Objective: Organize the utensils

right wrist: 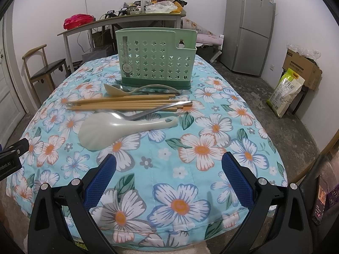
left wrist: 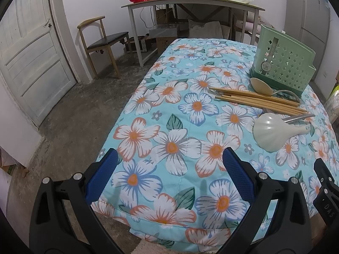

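Nearest, right gripper (right wrist: 169,165) and left gripper (left wrist: 169,160) hang spread and empty. Just ahead lie a rice paddle (right wrist: 118,127), spoon (right wrist: 146,111) and chopsticks (right wrist: 127,103); beyond, the green holder (right wrist: 155,58). Nothing sorted yet; first pickup likely next.

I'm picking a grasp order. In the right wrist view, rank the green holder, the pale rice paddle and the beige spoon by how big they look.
1. Green holder, largest, though farthest away.
2. Pale rice paddle, nearest the camera, which flatters it.
3. Beige spoon, smallest; its handle is partly hidden.
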Demonstrator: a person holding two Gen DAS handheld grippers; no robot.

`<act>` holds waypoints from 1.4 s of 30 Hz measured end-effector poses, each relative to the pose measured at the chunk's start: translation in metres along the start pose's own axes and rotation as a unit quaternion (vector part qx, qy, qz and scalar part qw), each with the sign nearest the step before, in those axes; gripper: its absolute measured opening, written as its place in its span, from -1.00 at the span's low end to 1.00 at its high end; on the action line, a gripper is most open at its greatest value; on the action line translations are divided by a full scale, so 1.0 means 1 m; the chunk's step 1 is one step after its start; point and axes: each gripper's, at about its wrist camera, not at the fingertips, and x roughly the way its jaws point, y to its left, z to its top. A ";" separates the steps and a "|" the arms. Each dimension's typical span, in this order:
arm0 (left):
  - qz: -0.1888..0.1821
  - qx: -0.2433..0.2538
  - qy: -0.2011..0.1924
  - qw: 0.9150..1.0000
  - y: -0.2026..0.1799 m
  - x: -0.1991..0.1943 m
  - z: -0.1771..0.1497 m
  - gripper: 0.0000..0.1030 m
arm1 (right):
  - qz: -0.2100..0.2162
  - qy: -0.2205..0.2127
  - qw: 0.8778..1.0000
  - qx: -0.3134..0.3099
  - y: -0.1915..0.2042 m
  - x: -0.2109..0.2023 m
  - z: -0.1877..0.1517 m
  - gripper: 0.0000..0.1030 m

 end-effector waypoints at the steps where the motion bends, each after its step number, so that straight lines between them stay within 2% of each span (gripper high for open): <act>1: 0.000 0.000 0.001 1.000 0.000 0.000 0.000 0.86 | 0.000 0.000 1.000 -0.001 0.000 0.000 0.000 0.88; 33: 0.000 -0.001 0.001 1.000 0.002 -0.001 0.002 0.86 | -0.002 -0.003 1.000 -0.002 0.004 0.000 0.001 0.88; 42: -0.007 0.019 -0.012 1.000 -0.001 0.001 0.008 0.86 | -0.004 -0.002 1.000 -0.001 0.002 0.006 0.002 0.88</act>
